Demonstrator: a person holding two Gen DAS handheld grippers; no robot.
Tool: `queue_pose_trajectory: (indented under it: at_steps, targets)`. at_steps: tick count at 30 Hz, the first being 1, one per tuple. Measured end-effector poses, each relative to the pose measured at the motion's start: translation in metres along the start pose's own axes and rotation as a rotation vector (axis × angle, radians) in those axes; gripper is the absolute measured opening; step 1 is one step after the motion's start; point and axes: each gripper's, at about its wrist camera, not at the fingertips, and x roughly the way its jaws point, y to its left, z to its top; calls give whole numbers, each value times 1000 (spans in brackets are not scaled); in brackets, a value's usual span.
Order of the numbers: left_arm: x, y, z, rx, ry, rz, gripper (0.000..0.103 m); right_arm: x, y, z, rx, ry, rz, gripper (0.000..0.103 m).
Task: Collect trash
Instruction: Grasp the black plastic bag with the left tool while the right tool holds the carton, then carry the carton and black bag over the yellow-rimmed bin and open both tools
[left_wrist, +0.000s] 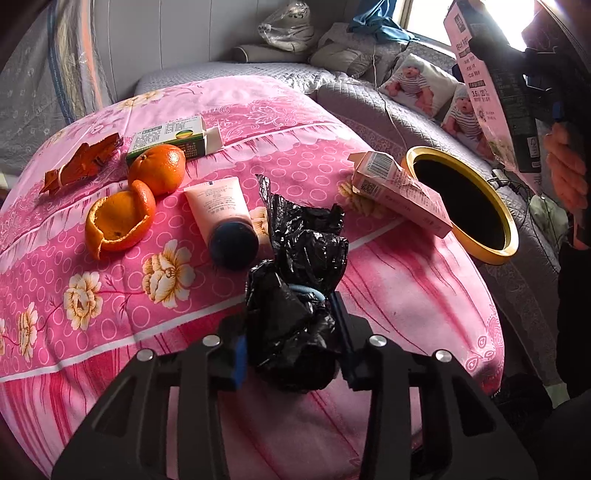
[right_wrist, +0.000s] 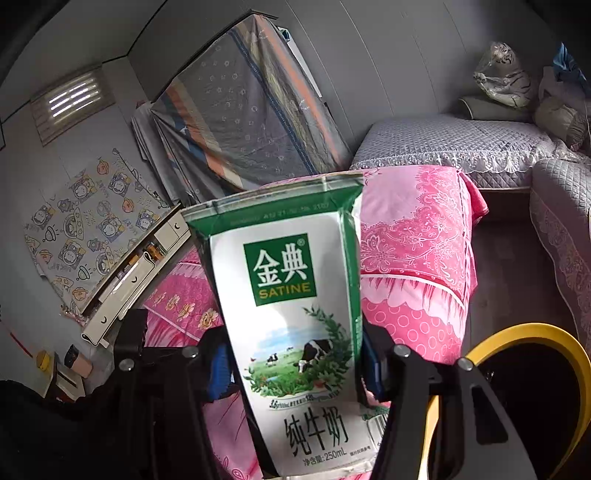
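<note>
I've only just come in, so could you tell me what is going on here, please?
A person is clearing rubbish off a pink flowered cloth with a gripper in each hand. The left gripper is closed on a crumpled black plastic bag. The right gripper holds a milk carton up near a yellow-rimmed bin. On the cloth lie an orange, orange peel, a pink tube, a green box and a pink carton.
</note>
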Motion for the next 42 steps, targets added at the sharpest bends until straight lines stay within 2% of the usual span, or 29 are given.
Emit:
queue_pose_trajectory:
  at_steps: [2,5,9,15,22,30,42]
  targets:
    - [-8,-2,-2,11,-33,19,31,-2,-1,0,10,-5,2,53]
    - [-28,2,-7,5,-79,-13,31,-8,3,-3,17,-13,2,53]
    - [-66,12,-13,-13,-177,16,31,-10,7,-7,35,-16,19,53]
    - [-111,27,-10,-90,-312,136,31,-2,22,-13,60,-9,48,53]
    - [-126,22,11,-93,-380,212,31,-5,23,-14,110,-29,52,53]
    - [-127,-8,49,-55,-432,185,31,-31,12,-11,138,-85,24,53]
    - [-100,-63,109,33,-434,159,31,-84,-22,-17,200,-212,-53,53]
